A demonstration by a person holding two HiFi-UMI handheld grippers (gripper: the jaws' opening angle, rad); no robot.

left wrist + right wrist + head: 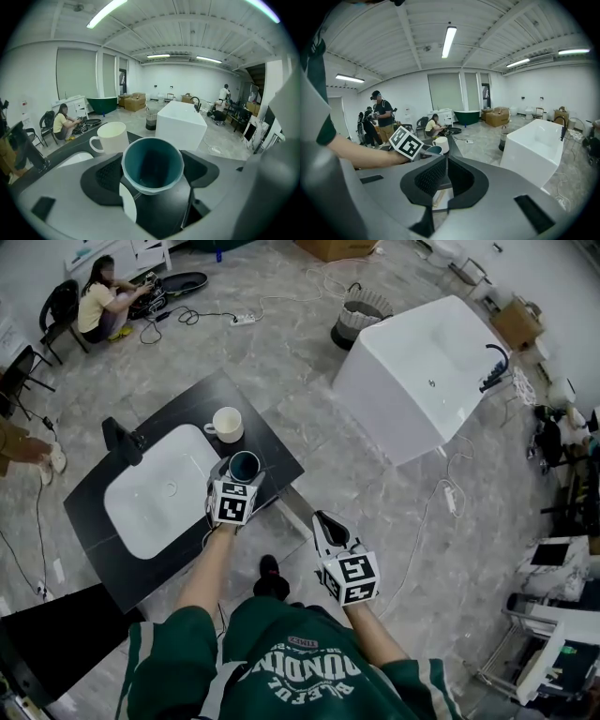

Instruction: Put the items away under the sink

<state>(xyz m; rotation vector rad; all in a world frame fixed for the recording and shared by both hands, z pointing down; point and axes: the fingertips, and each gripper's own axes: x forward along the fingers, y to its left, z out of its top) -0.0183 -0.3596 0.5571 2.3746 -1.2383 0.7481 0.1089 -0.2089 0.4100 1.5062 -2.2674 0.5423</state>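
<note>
Though white lettering runs across the green shirt (300,667) nearest the camera, it lies upside down and cannot be read for sure. Just short of the black counter (89,532), off its near right corner, the right gripper (322,519) hangs over the floor, its jaws drawn together with nothing between them. Its marker cube carries only a black-and-white square code, no words.

At the counter's right edge, just right of the white basin (159,493), the left gripper (241,468) has its jaws spread wide round a teal cup (152,164), a pad against each side. The cup is upright over the dark top, and its inside shows no label. This gripper's cube also bears only a square code.

Beyond the cup on the counter stands a plain white mug (228,424). A black tap (120,440) rises at the basin's far left.

Well past the counter's right side sits a white tub (422,371), with a basket (361,320) behind it. Far off beyond the counter's left end, a person (101,301) sits on the floor.
</note>
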